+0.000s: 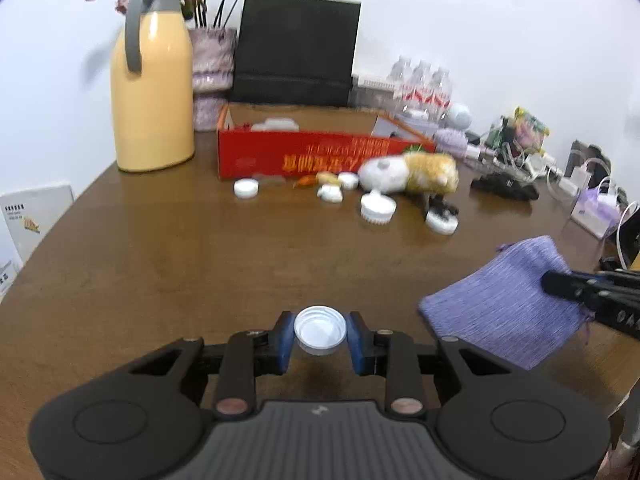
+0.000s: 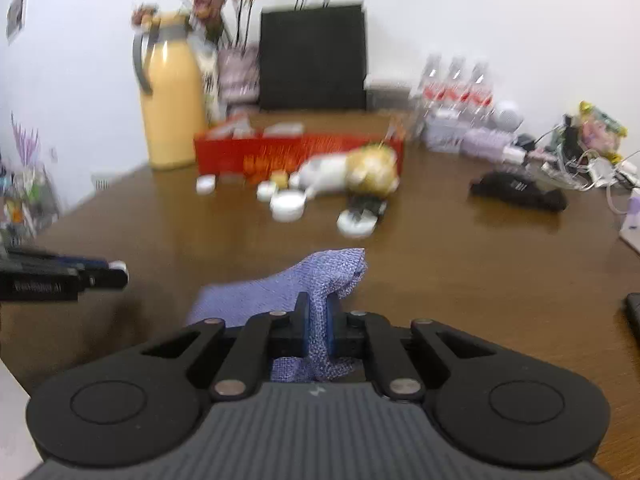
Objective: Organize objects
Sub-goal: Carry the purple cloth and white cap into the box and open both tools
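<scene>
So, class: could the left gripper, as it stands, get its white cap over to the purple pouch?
Probably yes: the left gripper holds the white cap, and only bare table separates it from the purple pouch.

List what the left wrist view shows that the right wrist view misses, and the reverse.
Left wrist only: the open underside of the white cap between the left gripper pads, and the purple pouch seen whole.
Right wrist only: the right gripper pinching a fold of that pouch.
Both: the yellow jug, red box, black bag and scattered white caps.
</scene>
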